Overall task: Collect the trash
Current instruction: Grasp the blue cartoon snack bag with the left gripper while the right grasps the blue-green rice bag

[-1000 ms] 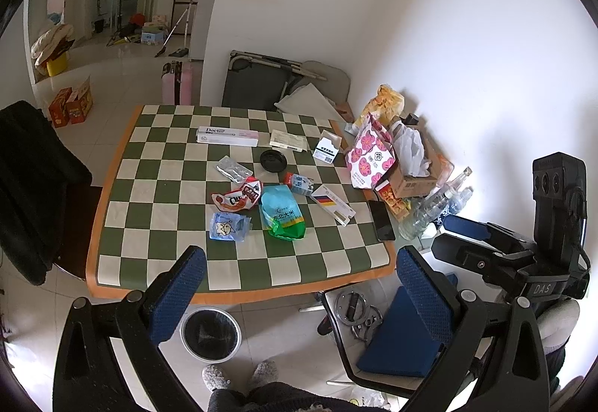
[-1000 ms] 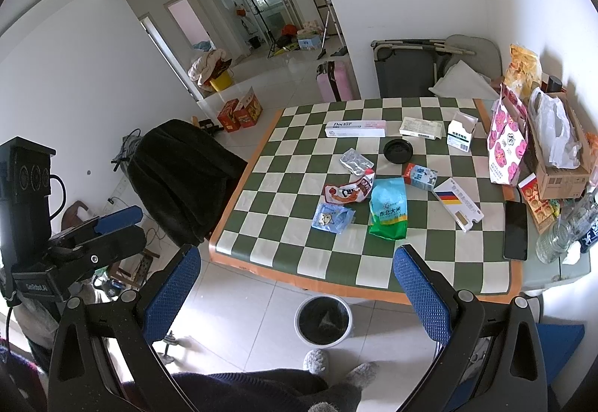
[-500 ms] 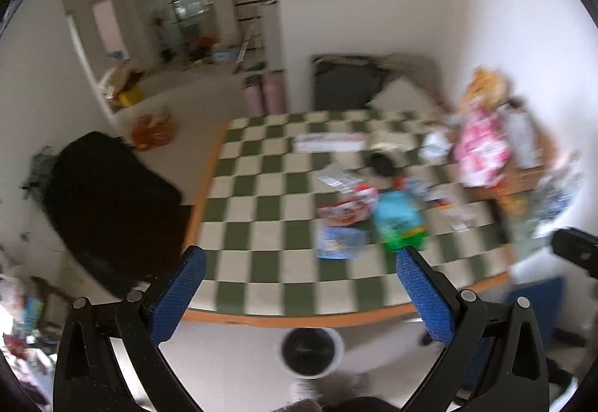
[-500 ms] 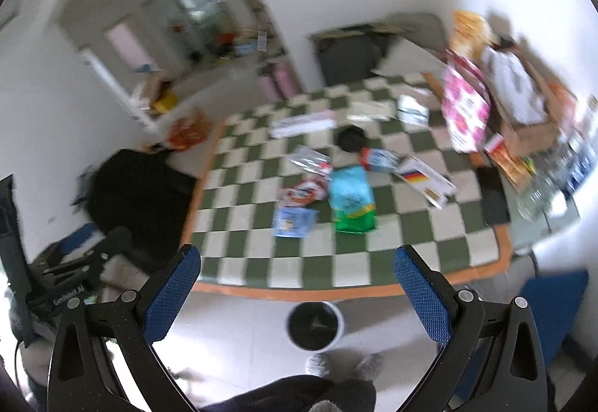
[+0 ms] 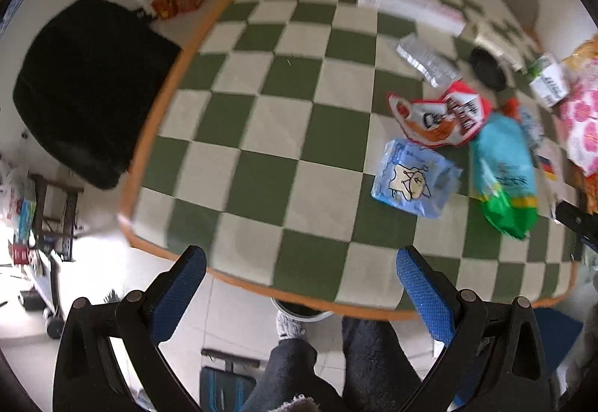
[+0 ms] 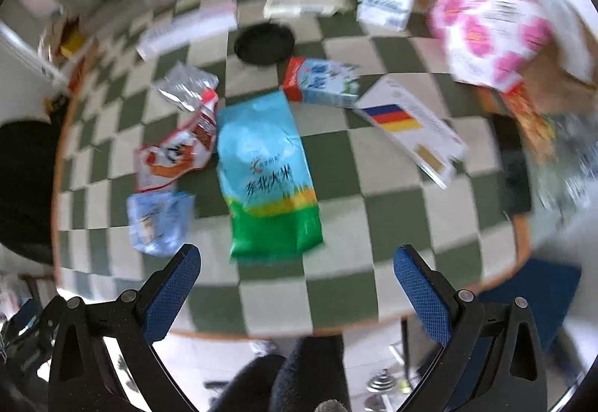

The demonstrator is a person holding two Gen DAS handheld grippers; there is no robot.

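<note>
Right wrist view: both claws gape wide, empty; the blue-green bag (image 6: 267, 176) bears blurred Chinese characters, unreadable.

We hold our left gripper (image 5: 301, 285) and right gripper (image 6: 297, 281) level and forward, each with its blue-padded fingers (image 5: 424, 296) spread wide and nothing between them. Our dark-trousered legs (image 5: 358, 356) show below.

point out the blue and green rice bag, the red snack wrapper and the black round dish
blue and green plastic rice bag (image 6: 267, 172): right wrist view, on the printed middle panel
red and white crumpled snack wrapper (image 5: 441, 116): left wrist view, on its centre
black round dish (image 6: 264, 42): right wrist view, on its inner base
</note>
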